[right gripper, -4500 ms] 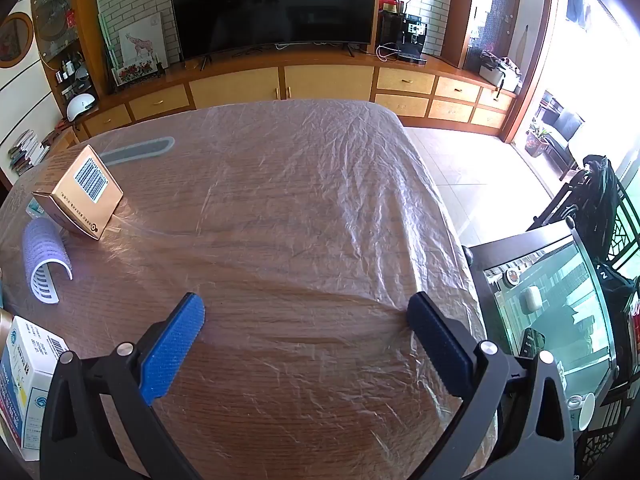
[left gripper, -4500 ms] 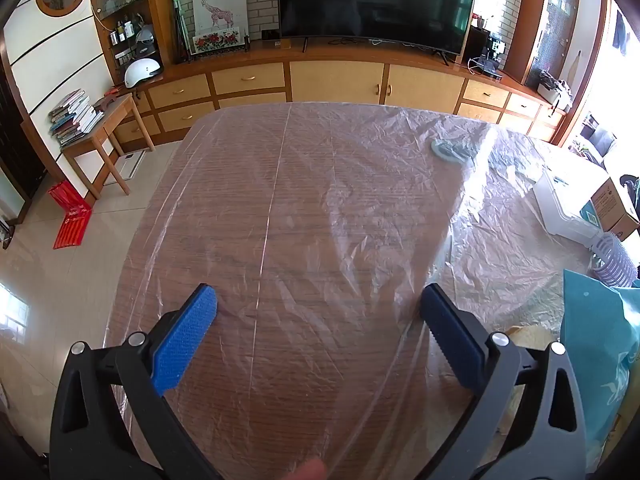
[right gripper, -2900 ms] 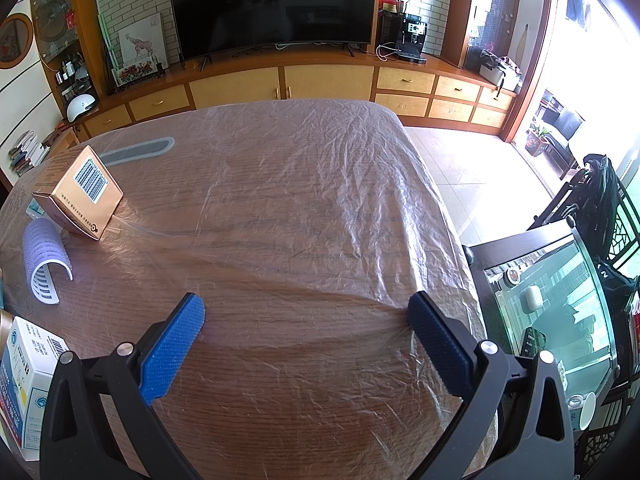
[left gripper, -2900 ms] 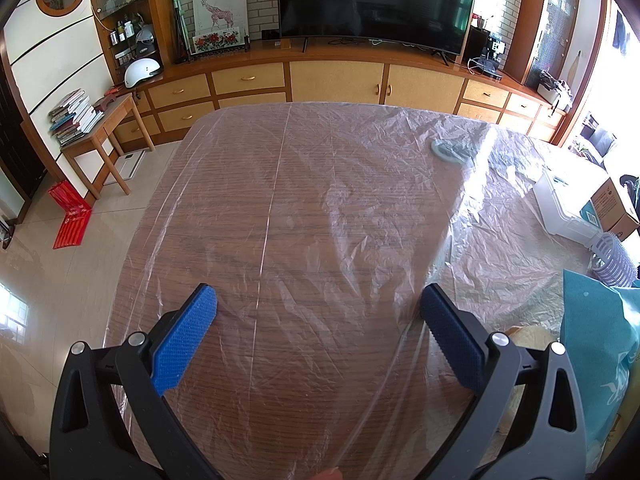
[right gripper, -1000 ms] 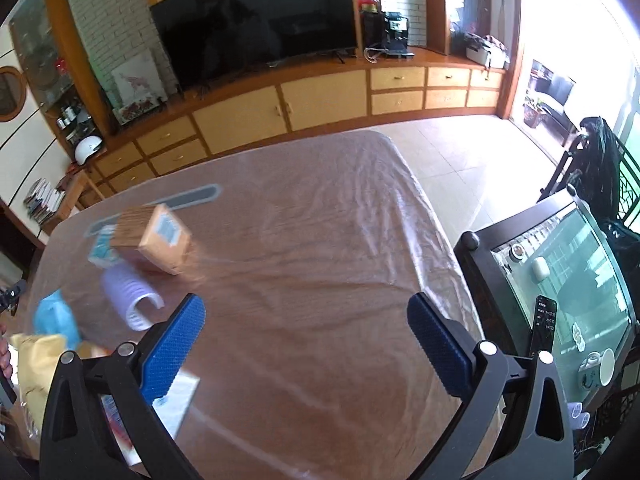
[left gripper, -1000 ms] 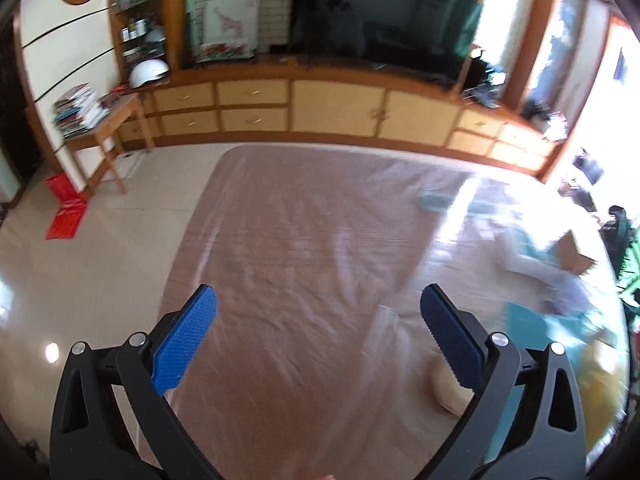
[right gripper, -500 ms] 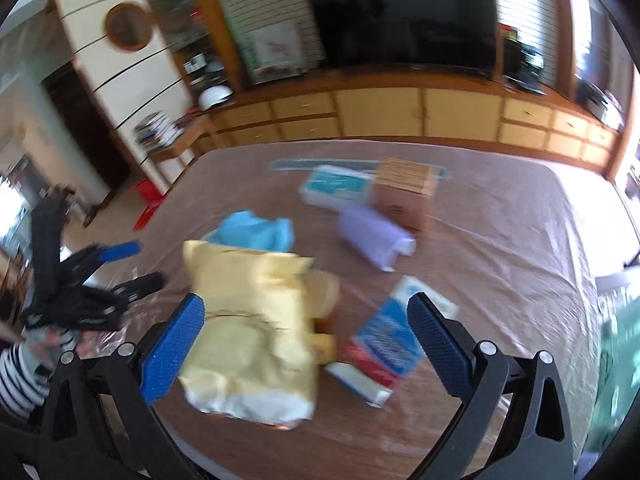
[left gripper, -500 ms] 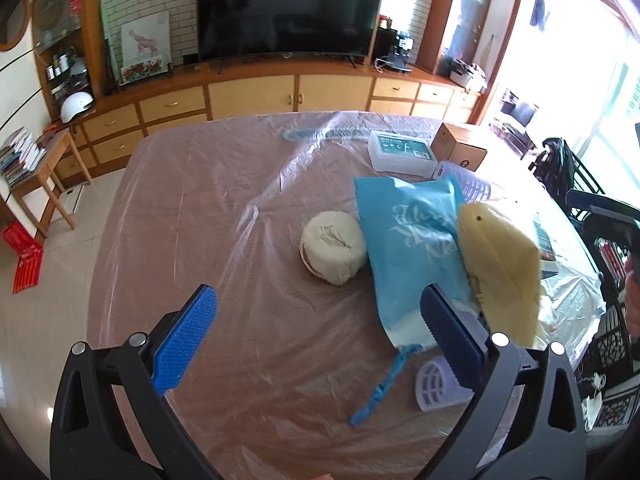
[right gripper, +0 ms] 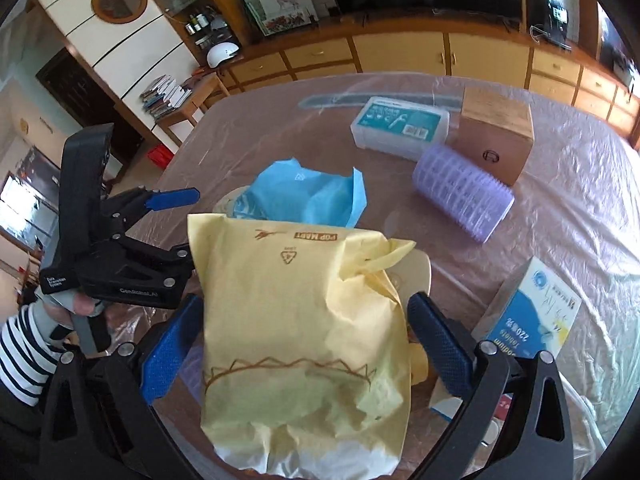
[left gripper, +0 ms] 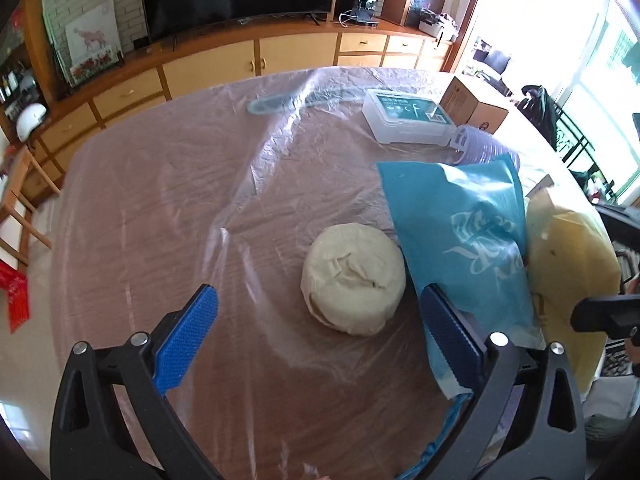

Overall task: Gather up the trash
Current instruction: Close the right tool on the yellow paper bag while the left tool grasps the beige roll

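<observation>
A cream crumpled round wad (left gripper: 352, 280) lies on the plastic-covered table (left gripper: 160, 200). My left gripper (left gripper: 316, 300) hovers just in front of it. Its jaws are wide and closing, the wad lies in the gap ahead, and the pads do not touch it. A blue bag (left gripper: 472, 248) leans against the wad's right side, and a yellow paper bag (left gripper: 568, 272) lies beyond. In the right wrist view the yellow bag (right gripper: 300, 320) fills the space between the wide jaws of my right gripper (right gripper: 302, 312), which stays open. My left gripper (right gripper: 184, 228) shows at the left.
At the back stand a white box with a teal label (right gripper: 400, 124), a brown carton (right gripper: 496, 136) and a lilac ribbed roller (right gripper: 464, 196). A blue-and-white tablet box (right gripper: 528, 316) lies at the right. A striped sleeve (right gripper: 20, 352) is at the lower left.
Both views swung from bare table onto the trash pile. My left gripper neared the cream wad and its jaws narrowed slightly. My right gripper came down around the yellow bag.
</observation>
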`<state>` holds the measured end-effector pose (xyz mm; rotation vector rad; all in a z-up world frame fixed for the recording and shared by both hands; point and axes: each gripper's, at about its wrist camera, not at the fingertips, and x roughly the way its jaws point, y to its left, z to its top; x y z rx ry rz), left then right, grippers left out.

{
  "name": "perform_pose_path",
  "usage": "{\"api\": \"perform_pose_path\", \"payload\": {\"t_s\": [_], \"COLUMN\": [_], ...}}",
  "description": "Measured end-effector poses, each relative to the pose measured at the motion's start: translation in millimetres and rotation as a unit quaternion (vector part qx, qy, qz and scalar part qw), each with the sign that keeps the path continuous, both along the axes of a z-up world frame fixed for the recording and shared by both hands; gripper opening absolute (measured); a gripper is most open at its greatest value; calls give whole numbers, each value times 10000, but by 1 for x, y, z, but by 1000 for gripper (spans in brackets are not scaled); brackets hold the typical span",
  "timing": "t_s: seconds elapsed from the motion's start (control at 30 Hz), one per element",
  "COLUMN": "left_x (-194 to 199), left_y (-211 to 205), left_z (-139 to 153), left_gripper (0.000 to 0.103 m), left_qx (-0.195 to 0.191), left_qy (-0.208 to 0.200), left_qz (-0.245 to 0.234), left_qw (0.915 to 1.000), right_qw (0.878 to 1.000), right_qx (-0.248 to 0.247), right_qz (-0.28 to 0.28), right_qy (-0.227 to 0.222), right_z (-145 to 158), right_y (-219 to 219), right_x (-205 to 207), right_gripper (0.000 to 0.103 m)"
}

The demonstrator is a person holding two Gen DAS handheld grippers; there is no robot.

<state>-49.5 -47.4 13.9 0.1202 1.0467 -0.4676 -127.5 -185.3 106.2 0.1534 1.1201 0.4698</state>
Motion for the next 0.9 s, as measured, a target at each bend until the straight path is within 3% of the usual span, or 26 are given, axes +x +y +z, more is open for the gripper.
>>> {"api": "perform_pose_path", "payload": {"t_s": [0.03,0.1,0.17,0.33,0.47,0.7,0.9], "left_x": [2,5,5,2,-4,-8,-17], "left_y": [1,4,4,1,-5,6,26], "left_z": [-1,-4,-3,-2,-2,7,17], "left_gripper": [95,90,88,70,51,51,51], "left_qx": [-84,-278,-235,-95,270,48,-449], "left_qy": [59,188,136,20,-195,-366,-350], "left_qz": [-2,-29,-82,-268,-403,-65,329], "left_qw": [9999,9994,9996,9996,9986,9993,9978], "right_qw": [10000,9998,9994,9986,9985,9962,9913], "right_qx": [52,200,326,517,536,782,1181], "right_qz": [8,6,23,-60,-134,-359,-556], "right_qy": [40,86,140,98,1,-140,-185], "right_z": [0,1,0,0,3,14,23], "right_y": [2,1,0,-6,-7,-20,-33], "right_x": [0,0,-1,-2,-2,-6,-8], "right_gripper": [99,85,74,64,61,58,57]}}
